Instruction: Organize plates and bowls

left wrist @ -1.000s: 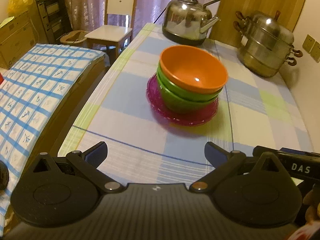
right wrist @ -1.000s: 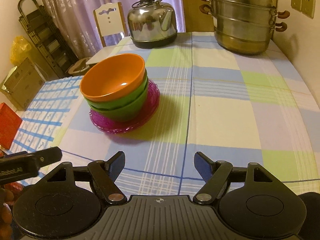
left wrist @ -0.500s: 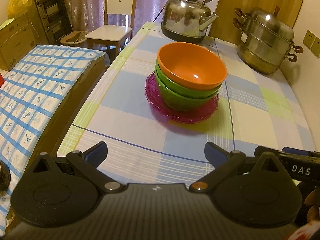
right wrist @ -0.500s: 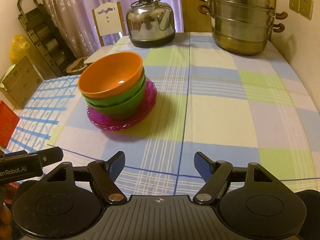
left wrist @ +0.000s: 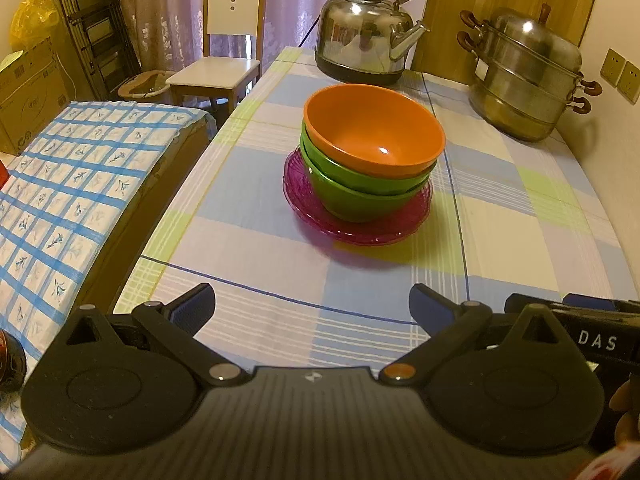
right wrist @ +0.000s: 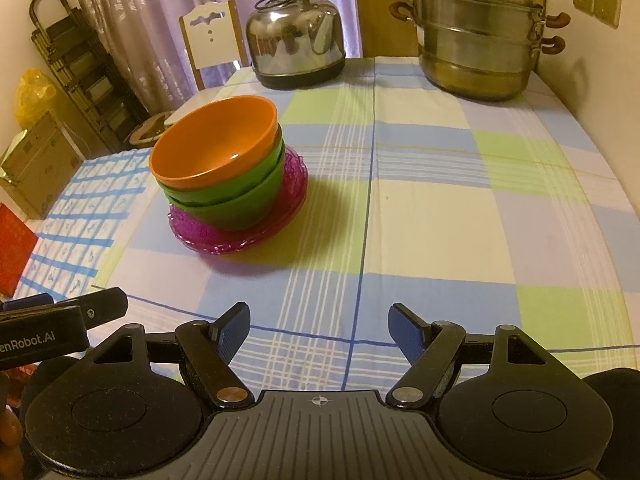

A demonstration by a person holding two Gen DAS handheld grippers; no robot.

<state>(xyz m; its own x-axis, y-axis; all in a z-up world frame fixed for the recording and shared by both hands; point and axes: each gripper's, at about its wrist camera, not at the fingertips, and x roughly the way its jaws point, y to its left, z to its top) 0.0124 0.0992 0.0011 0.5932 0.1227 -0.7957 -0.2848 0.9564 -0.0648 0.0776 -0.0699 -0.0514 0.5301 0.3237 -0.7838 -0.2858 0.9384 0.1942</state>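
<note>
Nearest in the left wrist view, the left gripper [left wrist: 312,304] hangs over the table's front edge with its 2 blue-padded fingers [left wrist: 192,306] spread wide and only checked tablecloth [left wrist: 280,248] between them. The right gripper [right wrist: 318,330] stands the same way in its own view, jaws apart, holding nothing. Each camera catches the other tool: the right gripper's black body juts in at 4 o'clock in the left view, and the left one's at 8 o'clock in the right view.

Further up the cloth sits the stack: an orange bowl [left wrist: 374,136] nested in 2 green bowls [left wrist: 356,196], all resting on a magenta plate [left wrist: 360,228]. It lies at 12 o'clock, straight ahead, for the left gripper and at 11 o'clock for the right, well clear of both.

At the far end stand a steel kettle [left wrist: 362,40] at 12 o'clock and a tiered steamer pot [left wrist: 524,80] at 2 o'clock, against the wall.

Only the left view shows the whole white chair [left wrist: 224,64] with its seat and the blue-gridded cover [left wrist: 68,184] at 9 o'clock. Only the right view shows the red box [right wrist: 14,248] at 9 o'clock and the cloth's wide right half.
</note>
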